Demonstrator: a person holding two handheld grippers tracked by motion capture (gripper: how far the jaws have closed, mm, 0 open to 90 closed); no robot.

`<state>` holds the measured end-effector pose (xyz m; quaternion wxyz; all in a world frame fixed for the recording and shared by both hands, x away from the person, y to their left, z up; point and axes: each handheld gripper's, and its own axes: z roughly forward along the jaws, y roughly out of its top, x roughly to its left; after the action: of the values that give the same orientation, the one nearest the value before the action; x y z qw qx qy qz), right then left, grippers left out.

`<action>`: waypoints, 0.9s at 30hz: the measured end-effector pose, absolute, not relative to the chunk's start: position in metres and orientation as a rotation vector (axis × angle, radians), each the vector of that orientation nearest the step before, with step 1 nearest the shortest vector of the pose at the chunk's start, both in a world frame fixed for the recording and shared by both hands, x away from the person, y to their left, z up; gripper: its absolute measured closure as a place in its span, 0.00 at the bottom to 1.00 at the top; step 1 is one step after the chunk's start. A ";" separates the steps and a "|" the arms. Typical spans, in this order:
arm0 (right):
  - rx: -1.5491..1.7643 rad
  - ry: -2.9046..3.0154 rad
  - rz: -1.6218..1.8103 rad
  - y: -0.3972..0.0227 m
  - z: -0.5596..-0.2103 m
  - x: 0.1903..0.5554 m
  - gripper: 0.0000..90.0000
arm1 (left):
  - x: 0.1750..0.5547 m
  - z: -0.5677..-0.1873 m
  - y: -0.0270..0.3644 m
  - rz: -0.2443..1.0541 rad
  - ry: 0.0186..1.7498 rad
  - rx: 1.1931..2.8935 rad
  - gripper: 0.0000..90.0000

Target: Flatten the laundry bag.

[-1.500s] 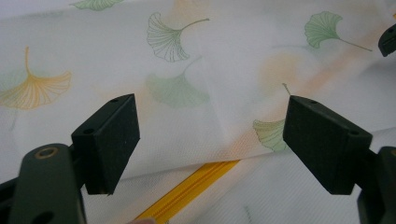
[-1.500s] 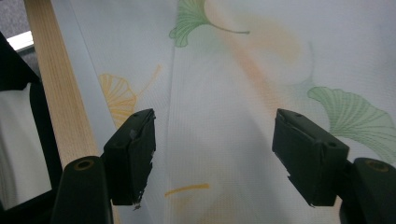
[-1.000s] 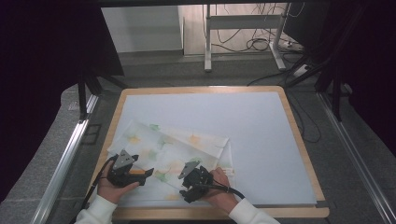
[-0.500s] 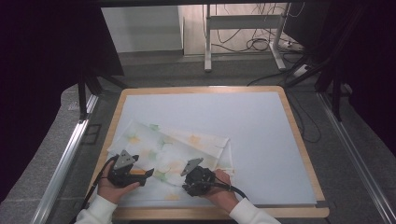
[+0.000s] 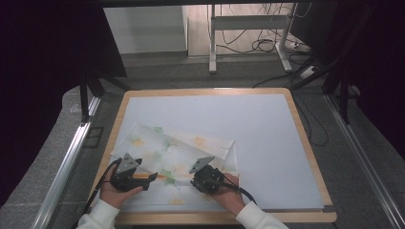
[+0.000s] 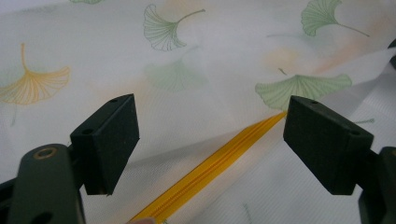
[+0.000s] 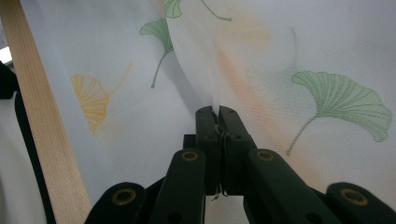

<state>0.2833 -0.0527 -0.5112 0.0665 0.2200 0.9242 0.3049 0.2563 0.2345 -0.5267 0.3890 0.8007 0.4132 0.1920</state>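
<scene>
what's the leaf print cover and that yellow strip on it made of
Leaf-print cover: looks like thin woven fabric, matte and slightly sheer, with a fine visible weave; it bunches softly where the right gripper pinches it. Yellow strip: probably a plastic coil zipper, ribbed with a slight sheen.

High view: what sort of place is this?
Probably a lab or recording workspace, not a home: a white work surface in a pale wooden frame, metal desk legs with loose cables on the floor behind, and aluminium rails flanking the table.
</scene>
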 end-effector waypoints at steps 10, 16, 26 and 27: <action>0.751 2.742 1.032 -0.067 -0.501 0.293 0.98 | 0.256 -0.527 0.234 0.486 1.046 2.043 0.20; 0.785 2.720 1.063 -0.074 -0.498 0.297 0.98 | 0.256 -0.527 0.234 0.484 1.044 2.047 0.20; 0.793 2.704 1.058 -0.076 -0.496 0.299 0.98 | 0.256 -0.527 0.233 0.482 1.045 2.049 0.20; 0.794 2.699 1.060 -0.077 -0.495 0.300 0.98 | 0.256 -0.527 0.233 0.481 1.045 2.050 0.20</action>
<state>0.2998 -0.0766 -0.4954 0.0676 0.2634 0.8957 0.3519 0.2564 0.2328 -0.5275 0.3854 0.8047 0.4103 0.1887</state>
